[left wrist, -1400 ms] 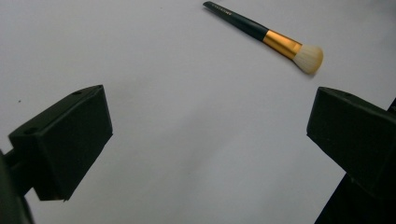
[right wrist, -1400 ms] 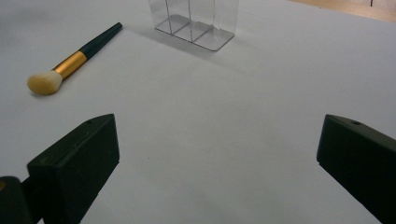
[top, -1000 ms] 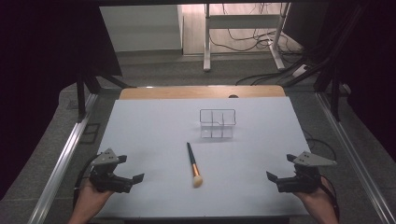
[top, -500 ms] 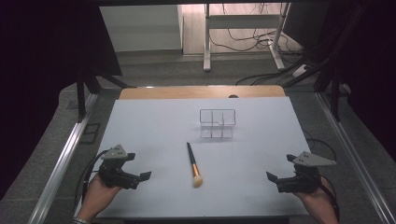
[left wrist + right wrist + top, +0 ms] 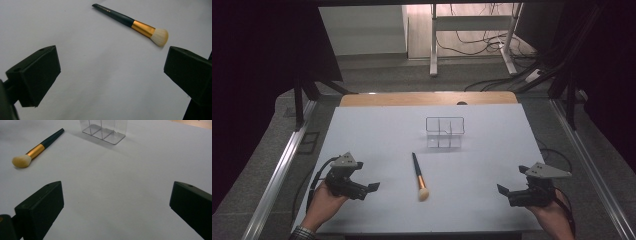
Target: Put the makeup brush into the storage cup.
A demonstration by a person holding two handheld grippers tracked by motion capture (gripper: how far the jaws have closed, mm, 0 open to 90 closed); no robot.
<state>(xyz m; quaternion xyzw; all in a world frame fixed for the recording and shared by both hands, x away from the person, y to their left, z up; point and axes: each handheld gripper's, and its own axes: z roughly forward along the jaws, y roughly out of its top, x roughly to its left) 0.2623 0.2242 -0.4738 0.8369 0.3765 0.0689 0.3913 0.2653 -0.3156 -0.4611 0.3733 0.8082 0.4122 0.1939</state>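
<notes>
Makeup brush (image 5: 418,177): it is lying flat near the middle of the white tabletop (image 5: 377,135), with its pale bristle head pointing toward the near edge and its dark handle angling away toward the far side; a gold ferrule is joining the two parts. Nothing is touching it.
Brush in the left gripper view: the makeup brush (image 5: 132,22) is lying beyond the open fingers, toward the upper right, well clear of both.
Brush in the right gripper view: the makeup brush (image 5: 36,149) is sitting at the upper left, bristles nearest the camera.
Clear organizer (image 5: 444,132): a transparent compartmented box is standing upright just beyond the far end of the brush handle, slightly to the right of it, not touching it. In the right gripper view the organizer (image 5: 105,132) is showing its base and dividers at the top edge.
Left gripper (image 5: 362,189): a hand is holding it at the near left of the tabletop, to the left of the brush and apart from it; its fingers (image 5: 37,75) are standing wide apart and gripping nothing.
Right gripper (image 5: 507,192): a hand is holding it at the near right, well apart from the brush; its fingers (image 5: 42,207) are also spread wide over bare tabletop, holding nothing.
</notes>
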